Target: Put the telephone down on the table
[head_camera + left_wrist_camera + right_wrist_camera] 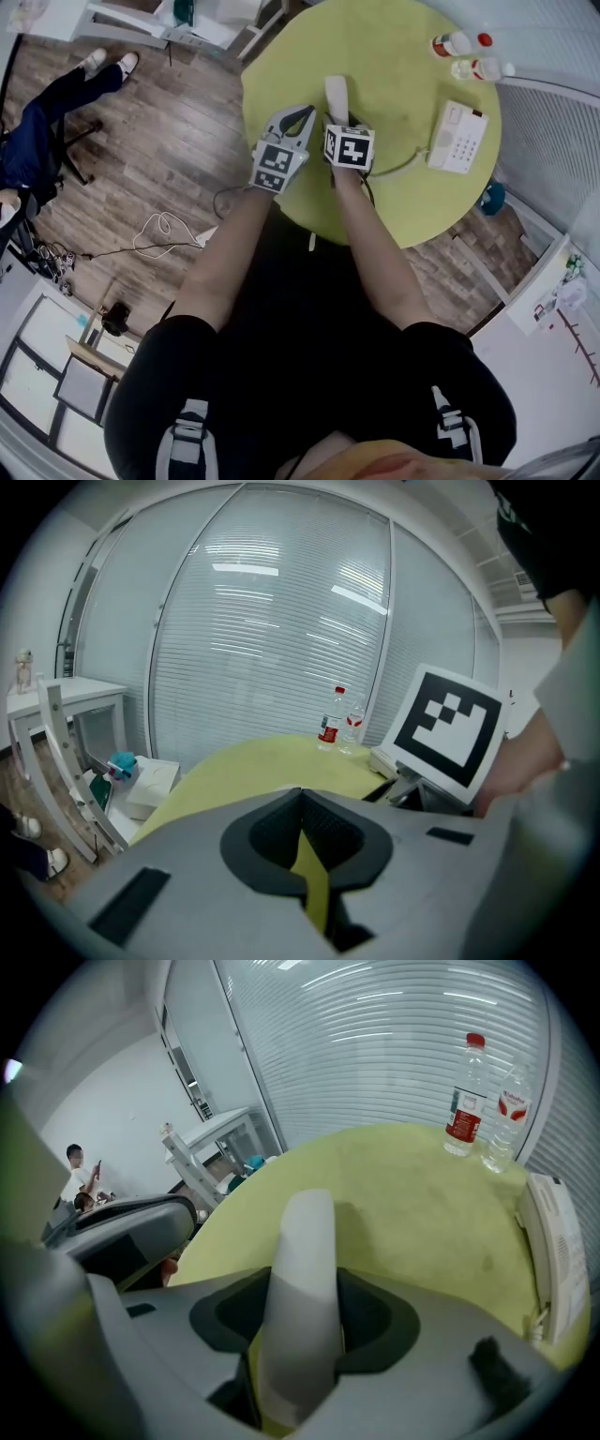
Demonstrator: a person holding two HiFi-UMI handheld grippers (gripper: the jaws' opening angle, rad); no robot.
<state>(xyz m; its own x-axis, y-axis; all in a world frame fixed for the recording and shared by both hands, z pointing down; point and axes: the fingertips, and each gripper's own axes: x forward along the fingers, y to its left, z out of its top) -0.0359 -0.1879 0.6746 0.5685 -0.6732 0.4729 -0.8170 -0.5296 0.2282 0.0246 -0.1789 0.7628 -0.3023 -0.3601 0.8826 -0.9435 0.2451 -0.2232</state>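
Observation:
The white telephone handset (336, 97) (302, 1279) sticks out from between the jaws of my right gripper (336, 118) (302, 1302), which is shut on it. It hangs low over the near middle of the round yellow-green table (394, 56). Whether it touches the tabletop I cannot tell. Its cord (398, 169) runs right to the white telephone base (457, 137) (553, 1241) near the table's right edge. Just left of the handset is my left gripper (307, 112) (300, 794), its tips together and nothing in it.
Two water bottles (459, 44) (467, 1096) (328, 726) stand at the table's far right, beyond the base. A seated person's legs (56, 103) and loose cables (164, 230) are on the wooden floor to the left. White furniture (141, 780) stands behind the table.

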